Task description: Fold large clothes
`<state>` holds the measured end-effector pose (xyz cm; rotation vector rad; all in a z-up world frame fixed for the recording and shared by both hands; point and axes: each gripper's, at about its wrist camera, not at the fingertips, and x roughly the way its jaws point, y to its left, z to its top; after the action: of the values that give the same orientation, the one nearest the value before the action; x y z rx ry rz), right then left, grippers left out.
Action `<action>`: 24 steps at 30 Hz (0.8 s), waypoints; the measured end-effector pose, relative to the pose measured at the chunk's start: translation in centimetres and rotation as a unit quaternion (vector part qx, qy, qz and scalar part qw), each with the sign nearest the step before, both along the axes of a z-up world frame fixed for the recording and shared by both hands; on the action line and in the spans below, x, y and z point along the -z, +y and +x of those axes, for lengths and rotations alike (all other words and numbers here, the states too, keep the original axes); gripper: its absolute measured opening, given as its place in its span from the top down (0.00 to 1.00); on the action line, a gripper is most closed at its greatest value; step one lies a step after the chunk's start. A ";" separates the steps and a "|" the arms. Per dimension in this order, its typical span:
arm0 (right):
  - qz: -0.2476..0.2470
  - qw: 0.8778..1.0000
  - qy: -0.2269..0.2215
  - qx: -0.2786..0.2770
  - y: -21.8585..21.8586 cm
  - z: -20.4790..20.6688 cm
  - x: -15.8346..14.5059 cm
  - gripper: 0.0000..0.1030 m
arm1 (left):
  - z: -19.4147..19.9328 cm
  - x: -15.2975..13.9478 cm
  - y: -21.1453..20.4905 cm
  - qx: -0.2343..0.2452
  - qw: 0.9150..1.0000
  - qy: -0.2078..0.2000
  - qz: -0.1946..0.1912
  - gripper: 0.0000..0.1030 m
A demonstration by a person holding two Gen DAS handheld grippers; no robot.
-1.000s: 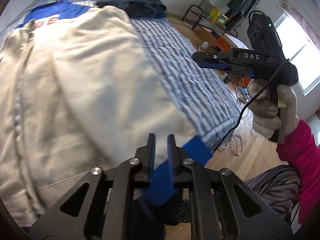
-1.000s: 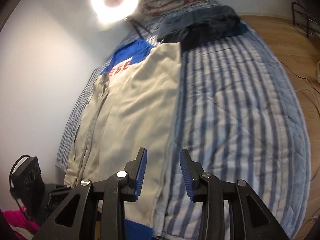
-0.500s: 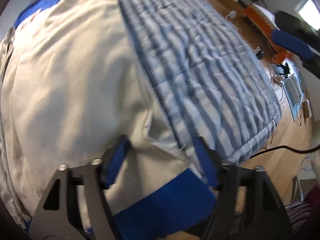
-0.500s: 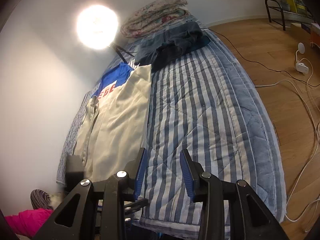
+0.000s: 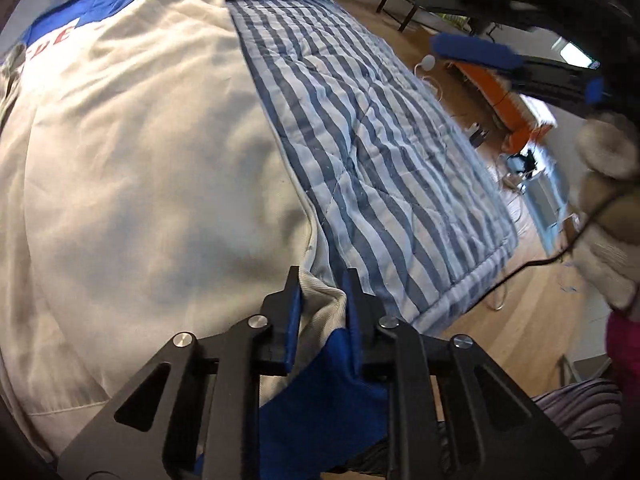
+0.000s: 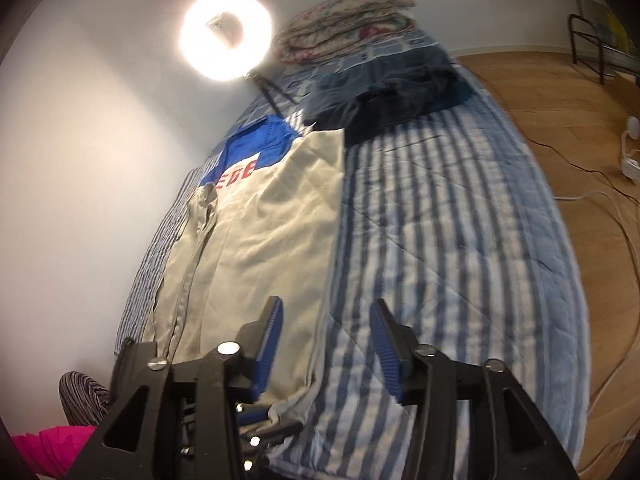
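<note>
Left tongs (image 5: 322,300) are closing, and their blue pads pinch a bunched corner of the jacket (image 5: 132,168) at its near hem, where cream cloth meets a blue band. Cream ribbed fabric bulges up between the two pads, and the blue band hangs below them.

Right tongs (image 6: 326,344) are opening, with nothing between their pads; they hang above the jacket's right edge and the striped quilt (image 6: 452,240) beside it. In the left wrist view these tongs show at the upper right, one blue pad plain, held by a hand in a pale knit glove (image 5: 608,208) above a pink sleeve (image 5: 624,344); a thin black cable runs down from that hand.

The jacket lies flat along the left side of the bed, lengthwise, cream over most of its body, with a blue panel and red letters (image 6: 236,174) at the far end. Its zip edge runs down the side nearest the white wall (image 6: 80,160). The right half of the quilt is bare.

At the far end of the bed, a heap of dark clothes (image 6: 392,96) touches the jacket's far corner, and behind it sits a folded floral blanket (image 6: 348,36). A lit ring lamp (image 6: 226,36) glows against the wall. Wooden floor (image 6: 592,160) lies to the right, crossed by cables. Striped trousers (image 6: 82,396) show at the lower left of the right wrist view.
</note>
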<state>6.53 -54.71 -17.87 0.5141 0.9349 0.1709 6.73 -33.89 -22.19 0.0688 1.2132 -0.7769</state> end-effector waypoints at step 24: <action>-0.092 0.991 0.091 -0.034 8.0 14.5 6.5 0.97 | 1.6 -2.6 6.9 -0.055 0.992 0.030 -0.110 0.87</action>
<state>21.03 -46.68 -24.36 0.3313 1.1353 0.0988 8.37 -26.96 -19.55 -0.2012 1.1720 -0.8162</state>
